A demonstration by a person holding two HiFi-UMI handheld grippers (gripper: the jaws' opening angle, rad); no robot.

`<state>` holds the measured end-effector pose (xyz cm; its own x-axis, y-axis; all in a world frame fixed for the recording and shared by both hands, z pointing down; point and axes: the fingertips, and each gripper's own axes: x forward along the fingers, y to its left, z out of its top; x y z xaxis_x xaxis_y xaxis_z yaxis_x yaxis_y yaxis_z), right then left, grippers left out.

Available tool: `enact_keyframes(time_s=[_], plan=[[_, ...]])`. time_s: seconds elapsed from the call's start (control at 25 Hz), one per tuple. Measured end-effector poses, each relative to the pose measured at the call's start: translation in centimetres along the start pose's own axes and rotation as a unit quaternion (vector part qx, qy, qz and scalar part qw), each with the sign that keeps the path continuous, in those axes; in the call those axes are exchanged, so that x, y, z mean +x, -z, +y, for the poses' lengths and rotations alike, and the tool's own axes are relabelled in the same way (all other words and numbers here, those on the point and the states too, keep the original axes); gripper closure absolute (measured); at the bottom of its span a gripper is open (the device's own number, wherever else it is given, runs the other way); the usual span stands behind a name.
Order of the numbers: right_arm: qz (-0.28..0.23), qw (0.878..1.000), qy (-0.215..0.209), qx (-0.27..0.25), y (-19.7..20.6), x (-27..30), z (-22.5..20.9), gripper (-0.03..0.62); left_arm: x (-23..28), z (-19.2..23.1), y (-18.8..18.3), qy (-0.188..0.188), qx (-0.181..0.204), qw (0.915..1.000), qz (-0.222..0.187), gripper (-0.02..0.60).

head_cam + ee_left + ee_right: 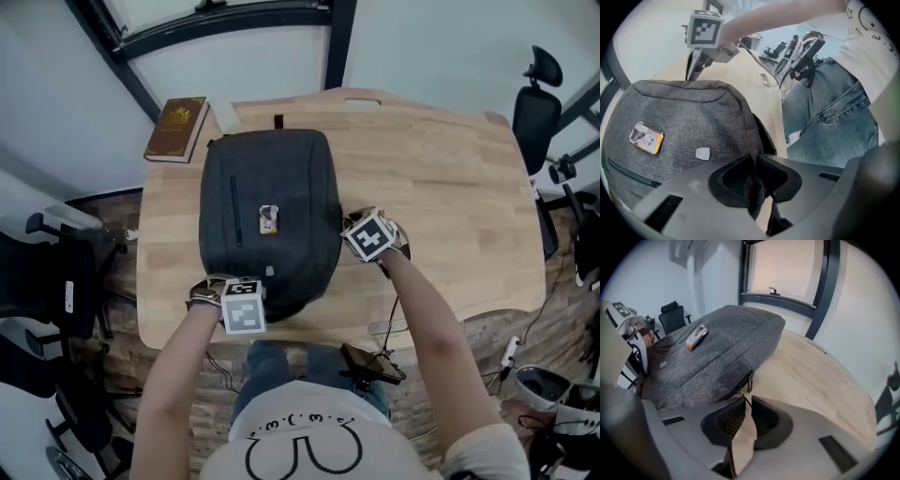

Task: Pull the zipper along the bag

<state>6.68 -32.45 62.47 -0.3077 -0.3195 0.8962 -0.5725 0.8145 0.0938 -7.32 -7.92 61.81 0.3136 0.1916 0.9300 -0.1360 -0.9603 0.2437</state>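
A dark grey backpack (272,187) lies flat on the wooden table (450,187), with a small yellow badge (269,218) on its front. My left gripper (239,283) is at the bag's near end. In the left gripper view the gripper (754,180) is shut on a fold of the bag's dark fabric (679,122). My right gripper (349,223) is at the bag's right side. In the right gripper view the jaws (746,399) stand slightly apart, with table showing through the gap. A thin pull cord from the zipper slider (750,380) runs between the tips.
A brown book (176,128) lies at the table's far left corner. Office chairs (539,112) stand to the right and left of the table. A black device (373,364) rests by the person's lap, at the table's near edge.
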Motion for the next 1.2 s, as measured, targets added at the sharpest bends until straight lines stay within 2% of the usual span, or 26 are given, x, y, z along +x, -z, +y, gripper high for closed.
enact_keyframes(time_s=[0.16,0.2,0.24,0.28,0.32,0.36,0.4,0.44,0.48,0.56,0.64,0.8,1.0,1.2], plan=[[-0.033,0.997,0.007,0.07,-2.3,0.4,-1.4,0.496,-0.1,0.3,-0.3,-0.006,0.0,1.0,0.005,0.52],[-0.037,0.994,0.028,0.097,-2.4,0.4,-2.5,0.496,-0.3,0.4,-0.3,-0.008,0.003,0.9999,0.011,0.52],[-0.041,0.987,0.07,0.137,-2.1,0.1,-4.7,0.513,-0.3,0.3,-0.2,-0.006,0.007,0.9997,0.022,0.52],[-0.047,0.972,0.117,0.196,-1.3,-0.5,-7.7,0.545,-0.2,0.0,0.3,0.004,0.013,0.9993,0.035,0.52],[-0.062,0.95,0.134,0.274,-0.4,-0.9,-10.5,0.545,0.1,-0.5,0.9,0.017,0.017,0.9988,0.043,0.52],[-0.081,0.926,0.113,0.351,0.2,-1.0,-12.2,0.545,0.3,-1.0,1.5,0.028,0.018,0.9986,0.042,0.518],[-0.093,0.908,0.079,0.402,0.7,-1.1,-12.9,0.545,0.3,-1.3,1.8,0.031,0.012,0.9989,0.033,0.517],[-0.095,0.902,0.055,0.417,1.2,-1.1,-13.0,0.545,0.3,-1.5,2.0,0.028,0.002,0.9994,0.02,0.515],[-0.088,0.911,0.042,0.402,1.6,-1.1,-12.6,0.545,0.2,-1.5,2.0,0.024,-0.01,0.9996,0.007,0.514],[-0.075,0.938,0.03,0.338,1.8,-0.8,-11.4,0.543,0.3,-1.5,2.1,0.025,-0.025,0.9993,-0.011,0.512],[-0.08,0.95,0.019,0.3,1.0,-0.9,-10.1,0.543,0.2,-1.4,2.1,0.028,-0.029,0.999,-0.018,0.512],[-0.109,0.951,0.006,0.29,-1.1,-2.2,-8.5,0.543,0.0,-1.4,2.1,0.019,-0.029,0.999,-0.03,0.512],[-0.137,0.947,0.012,0.291,-2.6,-4.3,-6.8,0.545,-1.2,-1.6,1.8,0.005,-0.041,0.9968,-0.069,0.508],[-0.167,0.94,0.02,0.296,-3.7,-6.8,-4.5,0.545,-2.5,-1.9,2.0,-0.003,-0.037,0.9951,-0.092,0.513]])
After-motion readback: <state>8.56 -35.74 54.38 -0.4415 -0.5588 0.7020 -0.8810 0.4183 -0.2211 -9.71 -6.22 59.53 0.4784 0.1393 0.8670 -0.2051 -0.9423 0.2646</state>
